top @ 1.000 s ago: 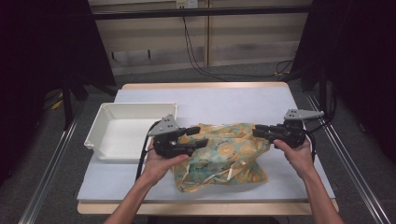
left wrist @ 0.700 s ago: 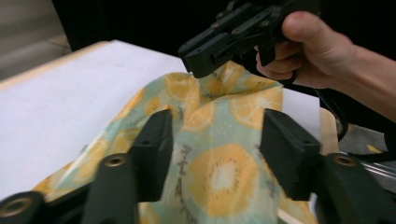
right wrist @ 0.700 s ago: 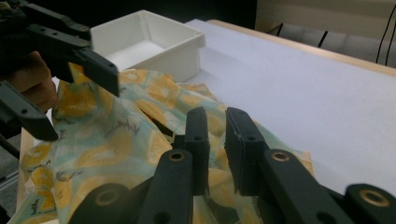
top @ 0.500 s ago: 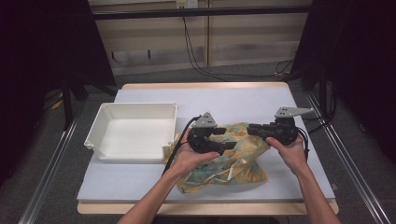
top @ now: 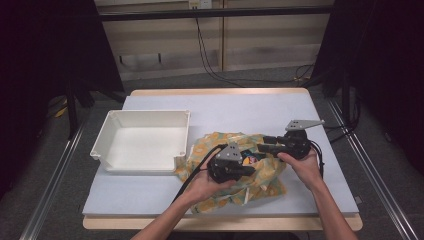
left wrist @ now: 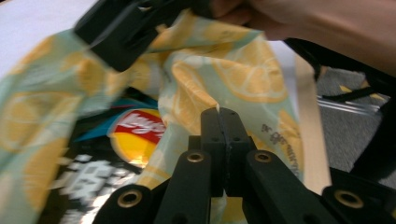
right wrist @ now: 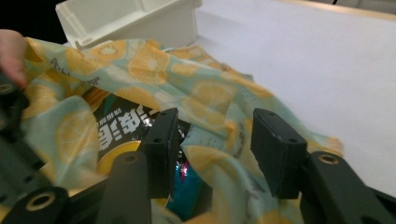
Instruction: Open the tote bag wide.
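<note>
Pinching the lemon-print bag (left wrist: 243,84) edge with my left gripper (left wrist: 218,112); right gripper (right wrist: 212,135) spread over its mouth. Chip packet (left wrist: 135,135) inside. Bag near table's (top: 250,107) front edge, beside white bin (top: 145,142).

The lemon-print bag (top: 250,170) hides most of a chip packet (left wrist: 116,154) (its lettering blurred).

Lighting and picture quality: bright table, dark surround.
You get even overhead light on the white table (top: 260,107), soft shadows, blackness either side; in your left gripper view the lemon-print bag (left wrist: 243,74) blurs toward the edges.
</note>
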Available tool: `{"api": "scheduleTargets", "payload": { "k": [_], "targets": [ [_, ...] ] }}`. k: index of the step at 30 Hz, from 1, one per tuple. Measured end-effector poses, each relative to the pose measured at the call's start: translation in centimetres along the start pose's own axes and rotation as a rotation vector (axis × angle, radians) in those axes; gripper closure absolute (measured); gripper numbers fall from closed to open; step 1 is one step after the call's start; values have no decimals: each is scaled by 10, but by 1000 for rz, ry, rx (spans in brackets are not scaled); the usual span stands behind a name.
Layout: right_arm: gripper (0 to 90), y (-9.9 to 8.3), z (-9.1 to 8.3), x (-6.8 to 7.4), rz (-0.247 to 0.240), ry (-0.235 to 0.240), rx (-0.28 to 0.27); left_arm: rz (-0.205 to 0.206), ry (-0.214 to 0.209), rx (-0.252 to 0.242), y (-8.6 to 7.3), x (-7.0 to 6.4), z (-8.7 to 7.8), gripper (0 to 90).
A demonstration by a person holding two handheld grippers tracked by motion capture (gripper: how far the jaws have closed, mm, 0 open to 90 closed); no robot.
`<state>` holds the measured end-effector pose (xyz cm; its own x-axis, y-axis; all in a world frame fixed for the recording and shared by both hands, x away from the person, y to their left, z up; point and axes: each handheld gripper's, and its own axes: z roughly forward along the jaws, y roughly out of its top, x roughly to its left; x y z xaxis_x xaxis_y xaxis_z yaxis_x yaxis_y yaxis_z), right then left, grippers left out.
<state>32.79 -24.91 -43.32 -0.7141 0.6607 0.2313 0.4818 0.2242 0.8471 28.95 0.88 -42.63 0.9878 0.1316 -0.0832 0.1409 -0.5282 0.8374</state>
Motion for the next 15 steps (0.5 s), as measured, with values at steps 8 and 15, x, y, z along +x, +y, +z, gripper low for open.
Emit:
{"api": "scheduleTargets", "payload": {
  "k": [8, 15],
  "targets": [
    [440, -9, 11, 3, -24, -12, 78, 12, -52, -28, -7, -17, 6, 900],
    [787, -15, 19, -6, -25, -53, 105, 32, -125, -7, -7, -31, 23, 900]
  ]
}}
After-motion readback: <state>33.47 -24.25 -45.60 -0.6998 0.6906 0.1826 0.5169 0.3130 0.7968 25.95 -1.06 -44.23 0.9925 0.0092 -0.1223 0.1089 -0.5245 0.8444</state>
